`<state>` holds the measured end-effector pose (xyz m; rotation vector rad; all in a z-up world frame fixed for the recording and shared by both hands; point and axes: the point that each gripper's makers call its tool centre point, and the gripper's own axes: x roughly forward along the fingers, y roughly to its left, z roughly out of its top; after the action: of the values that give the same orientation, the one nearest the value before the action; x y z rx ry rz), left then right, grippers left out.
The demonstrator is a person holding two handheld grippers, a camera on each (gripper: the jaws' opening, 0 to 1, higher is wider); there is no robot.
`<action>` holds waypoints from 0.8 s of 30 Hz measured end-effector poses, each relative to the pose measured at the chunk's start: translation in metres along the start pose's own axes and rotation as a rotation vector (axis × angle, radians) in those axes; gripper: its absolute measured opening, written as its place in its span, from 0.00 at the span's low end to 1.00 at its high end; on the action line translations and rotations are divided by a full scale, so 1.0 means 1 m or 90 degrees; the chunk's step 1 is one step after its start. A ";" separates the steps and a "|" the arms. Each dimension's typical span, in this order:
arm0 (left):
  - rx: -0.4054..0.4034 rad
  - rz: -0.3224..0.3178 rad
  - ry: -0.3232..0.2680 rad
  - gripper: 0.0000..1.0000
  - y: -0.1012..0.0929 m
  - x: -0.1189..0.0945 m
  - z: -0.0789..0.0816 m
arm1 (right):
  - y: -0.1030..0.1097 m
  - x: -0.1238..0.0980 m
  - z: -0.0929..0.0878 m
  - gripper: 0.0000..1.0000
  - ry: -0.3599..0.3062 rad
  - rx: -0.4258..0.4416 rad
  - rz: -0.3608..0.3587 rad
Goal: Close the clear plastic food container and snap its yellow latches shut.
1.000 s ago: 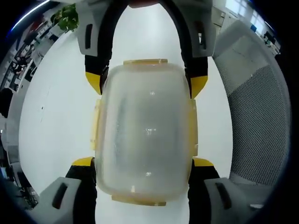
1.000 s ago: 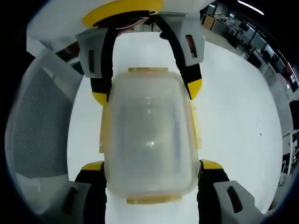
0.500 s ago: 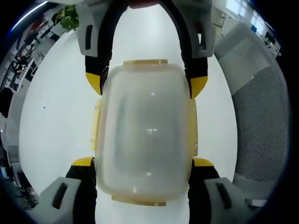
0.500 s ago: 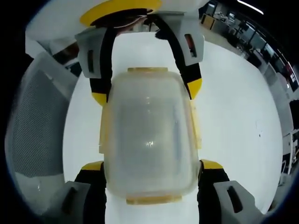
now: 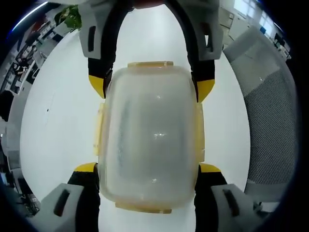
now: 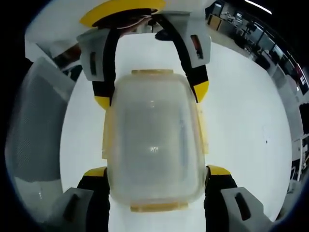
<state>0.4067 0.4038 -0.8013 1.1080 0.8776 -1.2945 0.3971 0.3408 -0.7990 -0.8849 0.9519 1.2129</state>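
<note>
Between both grippers' closed fingers [image 5: 208,170] sits the container [image 5: 149,140].

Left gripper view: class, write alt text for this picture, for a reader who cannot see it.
A clear container with yellow latches is held from opposite ends between two hand-held grippers: the left hand-held gripper at the bottom of the view, the right hand-held gripper at the top. Behind it lie a white table and a grey mesh chair.

Container [image 5: 150,140] was cloudy translucent plastic, glossy highlights; latches [image 5: 150,64] matt yellow plastic. Tabletop [image 5: 58,125] smooth white, slight sheen. Chair back [image 5: 270,121] grey woven mesh.
</note>
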 end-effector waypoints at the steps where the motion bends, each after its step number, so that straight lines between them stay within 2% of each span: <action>1: -0.001 0.000 -0.001 0.81 0.001 0.000 0.000 | -0.001 0.000 0.000 0.81 -0.001 0.000 0.000; 24: 0.006 0.000 0.017 0.81 0.036 0.006 0.001 | -0.036 0.002 -0.001 0.81 -0.002 0.008 -0.006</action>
<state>0.4427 0.3990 -0.8023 1.1349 0.8919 -1.2884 0.4328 0.3353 -0.7994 -0.8757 0.9517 1.1988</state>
